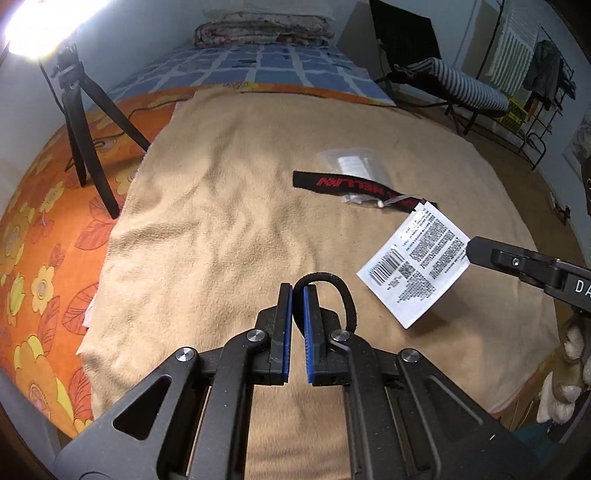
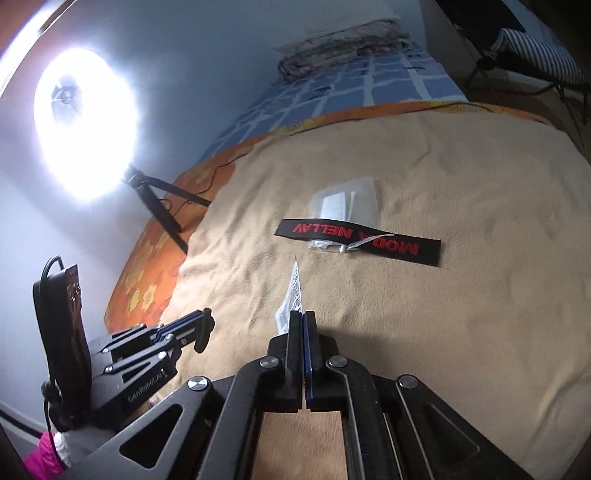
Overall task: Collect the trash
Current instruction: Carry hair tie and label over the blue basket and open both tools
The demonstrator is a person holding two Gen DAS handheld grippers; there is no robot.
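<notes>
My left gripper (image 1: pixel 297 290) is shut on a black elastic band (image 1: pixel 340 291) that loops out to the right of its fingers, above a beige blanket (image 1: pixel 221 221). My right gripper (image 2: pixel 303 315) is shut on a white printed tag (image 1: pixel 415 264), held off the blanket; in the right wrist view the tag (image 2: pixel 293 295) shows edge-on. A black strip with red letters (image 1: pixel 354 186) lies farther back on the blanket, across a clear plastic bag (image 1: pixel 354 162). Both show in the right wrist view, the strip (image 2: pixel 358 240) and the bag (image 2: pixel 345 203). The left gripper (image 2: pixel 201 325) shows at lower left there.
A black tripod (image 1: pixel 86 122) stands on the orange flowered sheet (image 1: pixel 40 240) left of the blanket, under a bright ring light (image 2: pixel 85 122). A blue checked cover (image 1: pixel 258 66) and folded bedding (image 1: pixel 264 31) lie behind. A striped chair (image 1: pixel 458 85) and a rack (image 1: pixel 546 85) stand at right.
</notes>
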